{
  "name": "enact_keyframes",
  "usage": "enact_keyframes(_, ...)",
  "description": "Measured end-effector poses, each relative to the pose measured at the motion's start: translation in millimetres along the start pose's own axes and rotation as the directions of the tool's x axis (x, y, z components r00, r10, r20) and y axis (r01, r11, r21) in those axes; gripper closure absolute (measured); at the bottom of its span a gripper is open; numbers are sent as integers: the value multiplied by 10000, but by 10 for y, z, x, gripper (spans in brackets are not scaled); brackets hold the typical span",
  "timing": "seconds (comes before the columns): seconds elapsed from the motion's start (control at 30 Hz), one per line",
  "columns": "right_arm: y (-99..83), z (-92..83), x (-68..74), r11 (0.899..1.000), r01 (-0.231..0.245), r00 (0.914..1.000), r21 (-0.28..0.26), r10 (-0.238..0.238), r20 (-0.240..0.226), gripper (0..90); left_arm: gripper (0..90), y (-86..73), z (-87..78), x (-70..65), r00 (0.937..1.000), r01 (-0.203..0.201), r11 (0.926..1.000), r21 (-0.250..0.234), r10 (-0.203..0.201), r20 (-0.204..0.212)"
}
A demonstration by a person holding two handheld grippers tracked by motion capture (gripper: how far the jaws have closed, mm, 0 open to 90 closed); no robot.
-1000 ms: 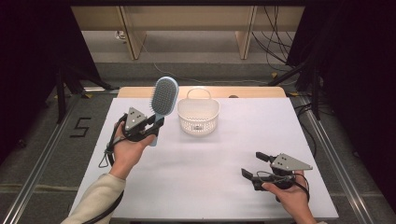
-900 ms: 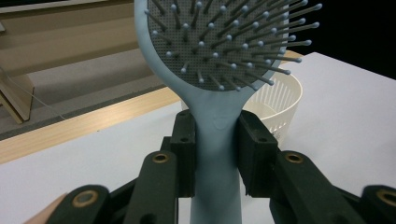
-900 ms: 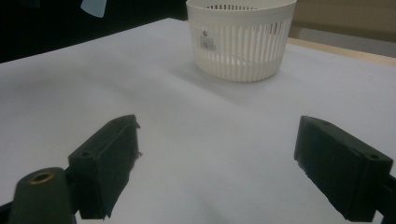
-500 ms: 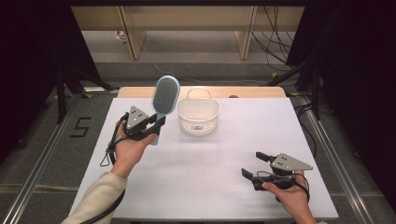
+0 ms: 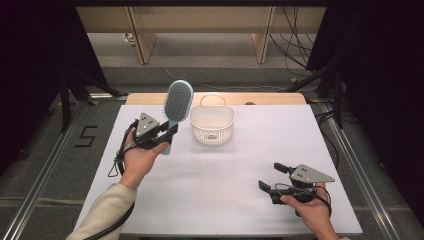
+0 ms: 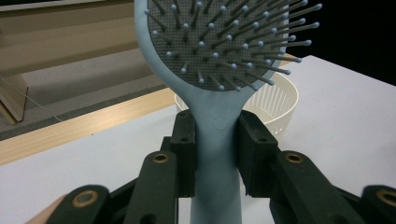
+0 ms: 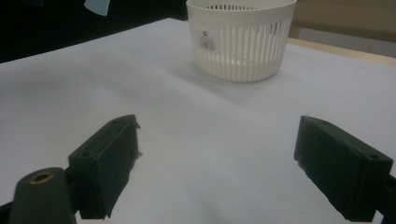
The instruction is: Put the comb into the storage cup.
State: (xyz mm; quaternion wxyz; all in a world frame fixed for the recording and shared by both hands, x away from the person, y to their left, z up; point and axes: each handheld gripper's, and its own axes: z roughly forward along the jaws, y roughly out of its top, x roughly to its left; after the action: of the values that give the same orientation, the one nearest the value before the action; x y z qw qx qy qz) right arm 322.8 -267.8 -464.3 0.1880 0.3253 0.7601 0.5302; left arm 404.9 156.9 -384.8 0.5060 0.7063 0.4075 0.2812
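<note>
A light blue hairbrush (image 5: 177, 106) stands nearly upright above the table's left side, bristles facing the camera. My left gripper (image 5: 169, 132) is shut on its handle; in the left gripper view both pads press the hairbrush handle (image 6: 215, 154) just below the bristle head. A white slatted basket (image 5: 212, 123) sits on the table right of the brush and looks empty. My right gripper (image 5: 273, 176) rests low near the front right corner, open, with nothing between its jaws; bare table lies between them in the right gripper view, the basket (image 7: 240, 35) farther off.
The white table top (image 5: 215, 185) has a wooden strip (image 5: 270, 98) along its far edge. Beyond it are a floor, wooden furniture legs and cables. Dark curtains flank both sides. A "5" mark (image 5: 86, 136) is on the floor at left.
</note>
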Motion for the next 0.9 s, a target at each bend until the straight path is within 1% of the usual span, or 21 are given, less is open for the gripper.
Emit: enact_keyframes(0.9, 1, -3, -1, 10000, -7, 10000, -30, 7, -7, 146, 699, 44, 49, -5, 10000, -9, 9999, -101, 10, 83)
